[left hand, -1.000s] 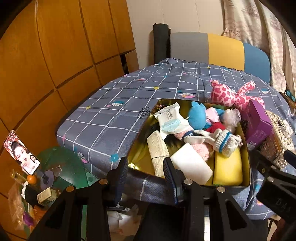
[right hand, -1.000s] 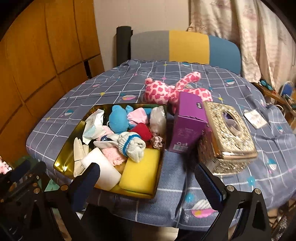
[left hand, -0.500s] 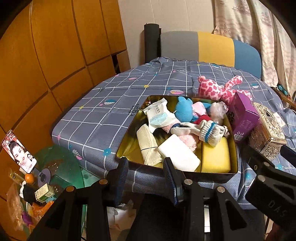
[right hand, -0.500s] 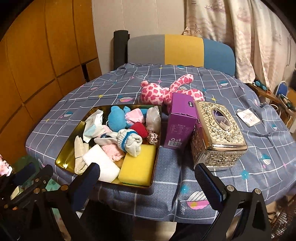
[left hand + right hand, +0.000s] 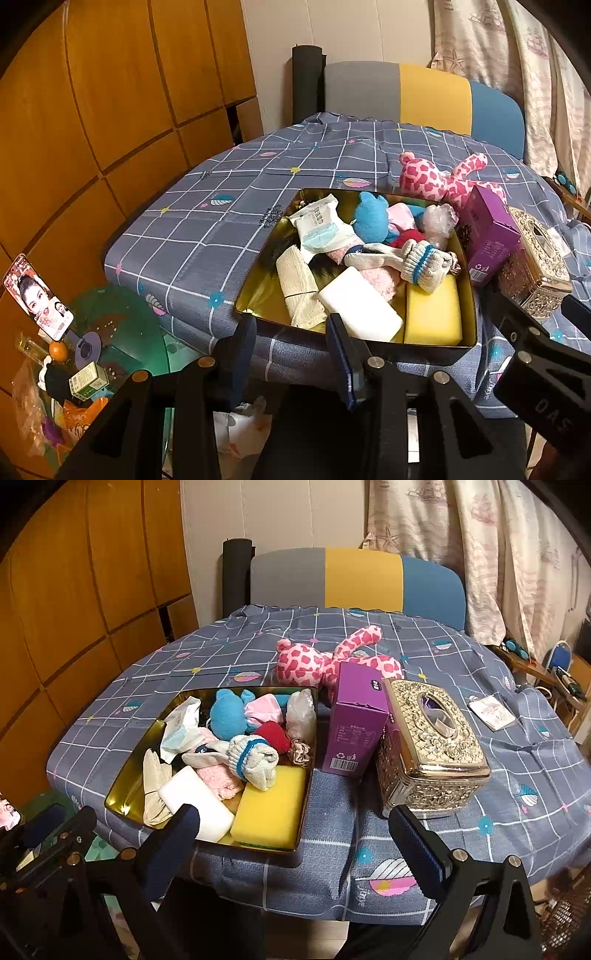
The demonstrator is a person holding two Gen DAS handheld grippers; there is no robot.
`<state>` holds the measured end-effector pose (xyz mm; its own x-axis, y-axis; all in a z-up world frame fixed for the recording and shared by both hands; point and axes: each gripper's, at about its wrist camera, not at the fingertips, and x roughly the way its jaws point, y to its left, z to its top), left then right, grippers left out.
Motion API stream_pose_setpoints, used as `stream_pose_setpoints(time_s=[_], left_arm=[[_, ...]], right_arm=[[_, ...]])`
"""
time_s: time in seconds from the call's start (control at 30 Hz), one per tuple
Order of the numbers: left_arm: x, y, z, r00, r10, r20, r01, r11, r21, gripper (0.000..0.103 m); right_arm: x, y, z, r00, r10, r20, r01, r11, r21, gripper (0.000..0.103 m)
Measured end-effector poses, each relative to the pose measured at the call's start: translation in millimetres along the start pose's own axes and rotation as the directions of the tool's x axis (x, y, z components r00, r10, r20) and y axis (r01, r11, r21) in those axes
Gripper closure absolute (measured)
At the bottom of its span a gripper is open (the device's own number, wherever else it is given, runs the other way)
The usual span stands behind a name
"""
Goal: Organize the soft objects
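Table (image 5: 517,768) w/ grey checked cloth; gold tin (image 5: 122,797) sits near the front edge, left of centre.

Tin contents: yellow sponge (image 5: 271,812) at front right corner; white block (image 5: 192,801) just left of it; cream cloth (image 5: 153,779) along the left wall; striped sock (image 5: 255,757) on top of pink fluffy item (image 5: 218,781); blue plush (image 5: 229,716), red item (image 5: 273,734), wipes pack (image 5: 181,727) toward the back; clear bag (image 5: 301,712) at back right corner.

Pink toy (image 5: 314,661) lies on the cloth behind the tin, outside it; purple box (image 5: 354,720) stands just right of the tin, touching the gold tissue box (image 5: 432,746).

L gripper (image 5: 291,343): jaws part open, nothing between them; held off the table's front edge, short of the tin.

R gripper (image 5: 295,834): jaws wide open, empty; also short of the table edge, spanning tin corner to tissue box in view.
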<state>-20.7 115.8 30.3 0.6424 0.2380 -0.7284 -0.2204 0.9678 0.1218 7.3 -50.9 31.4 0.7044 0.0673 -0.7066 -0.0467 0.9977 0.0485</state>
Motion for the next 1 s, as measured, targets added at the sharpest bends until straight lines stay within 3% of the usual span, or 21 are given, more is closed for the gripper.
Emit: stream_pose_setpoints(time_s=[1.0], left_arm=[[-6.6,-3.9,-0.3,0.998,-0.055,0.019,0.055,0.998,0.012,0.064]], right_arm=[[7.5,-2.1,-2.4,1.0,-0.015,-0.018,0.015,1.0,0.002,0.0]])
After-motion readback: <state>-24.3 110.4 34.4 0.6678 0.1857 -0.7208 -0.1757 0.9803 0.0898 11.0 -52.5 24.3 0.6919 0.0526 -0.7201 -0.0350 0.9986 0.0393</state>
